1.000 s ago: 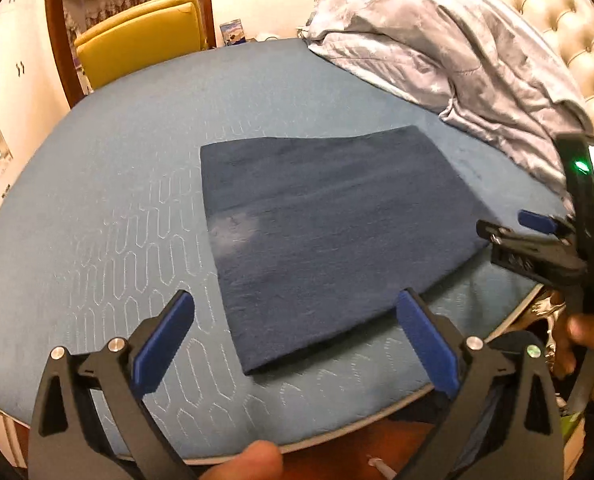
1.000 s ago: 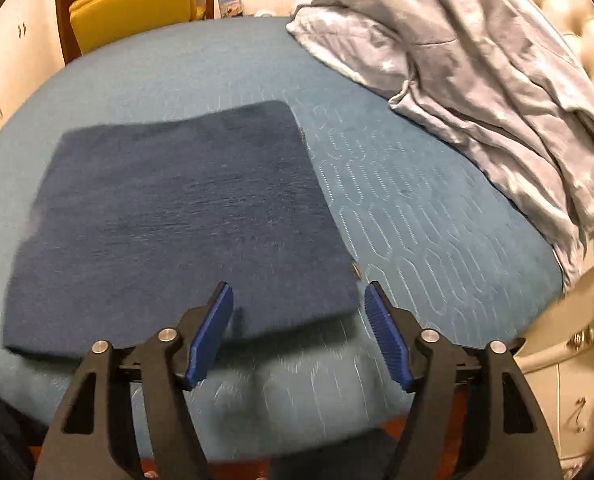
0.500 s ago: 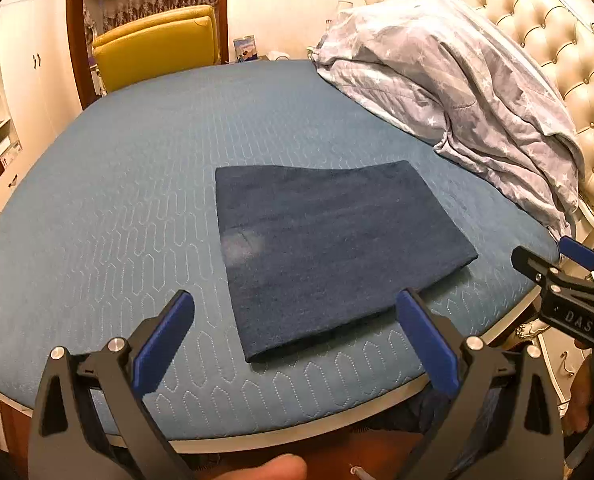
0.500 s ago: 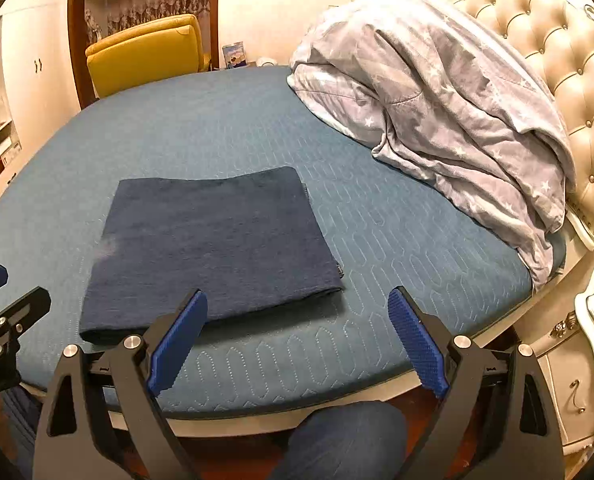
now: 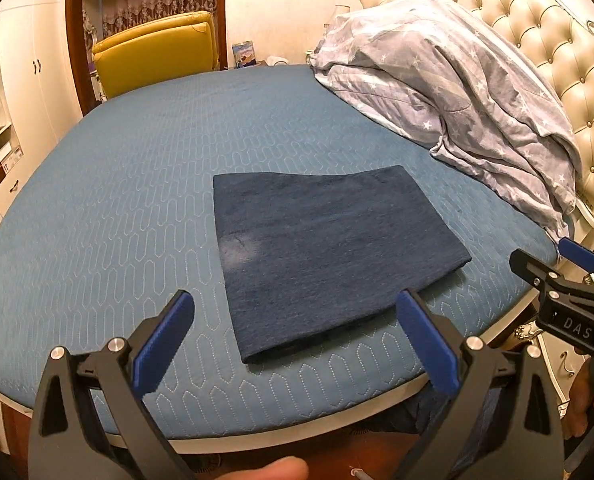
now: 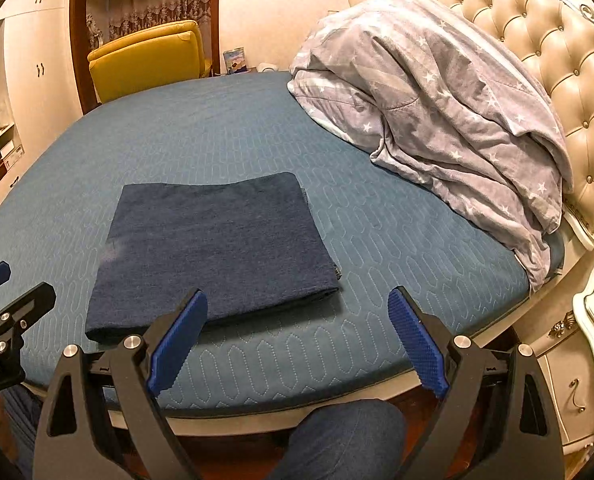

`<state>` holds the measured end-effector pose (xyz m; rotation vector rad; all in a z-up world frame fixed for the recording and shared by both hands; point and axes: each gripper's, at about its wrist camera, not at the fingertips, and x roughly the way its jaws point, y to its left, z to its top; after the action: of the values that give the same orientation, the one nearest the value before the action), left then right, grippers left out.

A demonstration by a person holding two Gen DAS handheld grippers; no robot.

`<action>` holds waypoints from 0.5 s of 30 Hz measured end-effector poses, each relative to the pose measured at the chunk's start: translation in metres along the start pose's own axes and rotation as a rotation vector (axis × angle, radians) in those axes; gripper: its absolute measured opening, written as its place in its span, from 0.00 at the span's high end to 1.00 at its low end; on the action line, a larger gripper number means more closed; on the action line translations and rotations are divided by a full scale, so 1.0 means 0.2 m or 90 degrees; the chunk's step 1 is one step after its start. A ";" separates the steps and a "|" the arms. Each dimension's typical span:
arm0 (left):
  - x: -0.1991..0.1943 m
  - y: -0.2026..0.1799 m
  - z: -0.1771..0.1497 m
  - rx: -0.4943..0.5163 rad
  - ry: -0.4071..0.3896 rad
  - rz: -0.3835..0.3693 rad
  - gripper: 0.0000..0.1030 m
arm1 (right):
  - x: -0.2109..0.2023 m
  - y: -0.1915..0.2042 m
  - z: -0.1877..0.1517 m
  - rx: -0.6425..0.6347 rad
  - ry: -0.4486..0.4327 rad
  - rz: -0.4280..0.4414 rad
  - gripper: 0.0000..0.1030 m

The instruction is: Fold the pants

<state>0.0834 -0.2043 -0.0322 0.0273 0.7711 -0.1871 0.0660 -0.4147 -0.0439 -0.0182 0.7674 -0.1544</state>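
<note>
Pants (image 5: 329,256) lie folded into a flat dark-blue rectangle on the bed (image 5: 137,200), near its front edge. Left claw (image 5: 293,344) wide open, empty. Right claw (image 6: 297,344) has just been opening, nothing between its jaws. Fabric looks soft, limp, medium weight: layers may slide, so pinch all layers at a near corner.

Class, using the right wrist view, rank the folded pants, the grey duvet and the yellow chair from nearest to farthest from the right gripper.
1. Folded pants: just ahead of the right gripper, slightly left.
2. Grey duvet: right, by the headboard.
3. Yellow chair: far left, beyond the bed.
</note>
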 end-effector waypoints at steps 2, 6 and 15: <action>0.00 0.00 0.00 0.000 0.000 -0.001 0.02 | 0.00 0.00 0.00 0.001 -0.001 -0.001 0.14; 0.00 0.00 0.00 0.000 0.001 -0.001 0.02 | 0.00 0.00 0.00 0.000 0.001 0.000 0.14; 0.00 -0.01 0.00 0.001 -0.001 -0.002 0.02 | 0.00 0.00 0.00 0.001 0.002 -0.001 0.14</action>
<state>0.0826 -0.2056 -0.0322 0.0281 0.7700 -0.1912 0.0656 -0.4141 -0.0448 -0.0175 0.7702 -0.1562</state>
